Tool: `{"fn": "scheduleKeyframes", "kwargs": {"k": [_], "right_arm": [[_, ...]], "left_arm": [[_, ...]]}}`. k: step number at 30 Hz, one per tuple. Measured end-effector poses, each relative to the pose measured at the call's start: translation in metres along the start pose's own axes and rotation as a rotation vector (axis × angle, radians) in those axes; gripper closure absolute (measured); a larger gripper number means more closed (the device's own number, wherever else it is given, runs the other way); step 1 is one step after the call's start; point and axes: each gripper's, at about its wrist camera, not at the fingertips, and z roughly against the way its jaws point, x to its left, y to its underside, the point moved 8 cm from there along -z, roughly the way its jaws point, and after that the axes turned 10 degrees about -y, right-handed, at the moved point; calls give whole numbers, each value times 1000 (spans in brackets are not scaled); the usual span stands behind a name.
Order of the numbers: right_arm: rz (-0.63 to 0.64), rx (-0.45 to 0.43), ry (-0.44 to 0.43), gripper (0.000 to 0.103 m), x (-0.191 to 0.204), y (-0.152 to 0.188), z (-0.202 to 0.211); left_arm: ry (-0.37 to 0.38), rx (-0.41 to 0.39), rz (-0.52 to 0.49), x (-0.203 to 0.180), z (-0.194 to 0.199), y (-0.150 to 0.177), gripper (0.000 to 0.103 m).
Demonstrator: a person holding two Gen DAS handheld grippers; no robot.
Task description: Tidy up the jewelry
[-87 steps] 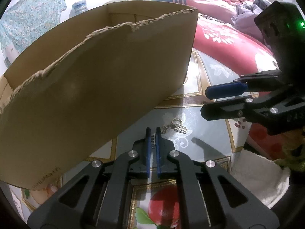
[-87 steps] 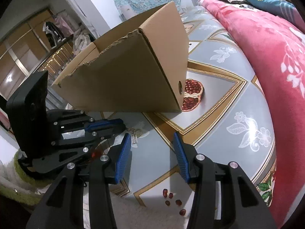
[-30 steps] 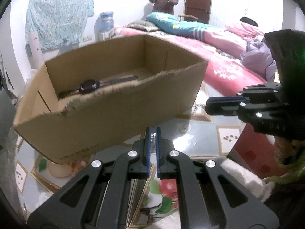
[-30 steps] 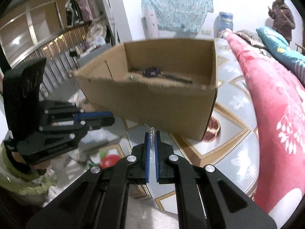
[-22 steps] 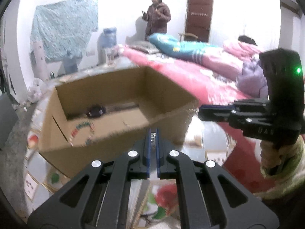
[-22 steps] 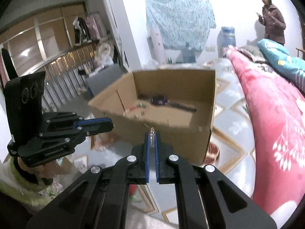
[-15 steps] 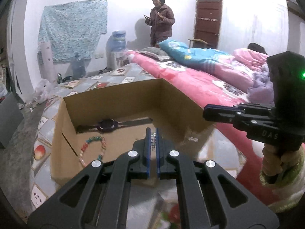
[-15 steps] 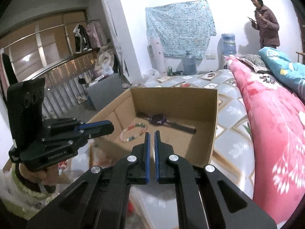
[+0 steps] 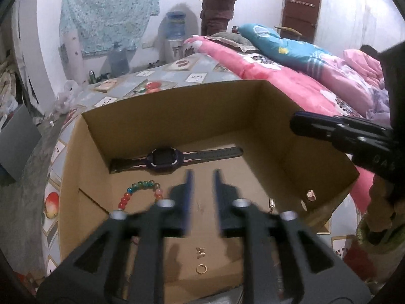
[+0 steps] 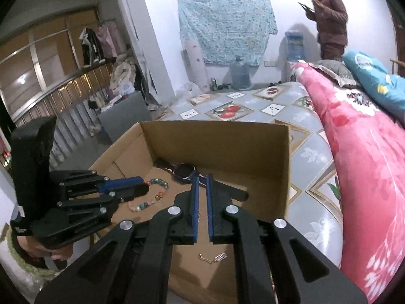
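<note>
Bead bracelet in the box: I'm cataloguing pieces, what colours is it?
The bead bracelet is multicoloured: green, blue, red, orange and pale pink beads. Right wrist view shows it best.

Inside box (image 9: 177,106): watch (image 9: 164,158) rearmost, bracelet (image 9: 141,192) left, ring (image 9: 201,269) nearest.

Below your grippers, a patterned bed cover (image 10: 307,157) carries an open cardboard box (image 10: 283,177). A pink quilt (image 10: 367,164) lies on the cover to your right, just beside the box.
</note>
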Motion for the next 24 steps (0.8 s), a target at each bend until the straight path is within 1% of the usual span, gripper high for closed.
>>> {"fn": "scheduleKeyframes", "kwargs": {"k": [1,2,3,5,6,8,9,11,14,20,24], "right_arm": [[-15,-14,-12,82,-3,0,6],[-35,-35,-32,77,-5,0,15],[-44,-49,-41,77,-8,-1,21],[-53,-79,-42,76,-11,0,38],[-54,-93,-35,75,-12,2,49],[-54,-120,-38,73,-12,8,71],[-56,-124,-40,71,-12,12,77],[-67,-126,-41,70,-12,22,89],[-100,-83,-30,69,-15,47,95],[-158,12,-33,69,-13,97,91],[-184,90,-17,69,-11,129,83]], "left_arm": [[-10,-10,7,2,3,1,65],[-17,-19,11,5,6,1,64],[-19,-24,15,6,8,1,63],[-31,-49,30,10,19,1,56],[-42,-61,36,12,25,1,51],[-68,-90,48,19,39,1,49],[-74,-102,54,22,46,2,48],[-86,-113,65,28,57,5,46],[-102,-127,83,36,71,15,42],[-96,-125,93,40,86,39,39],[-51,-143,93,36,99,55,36]]}}
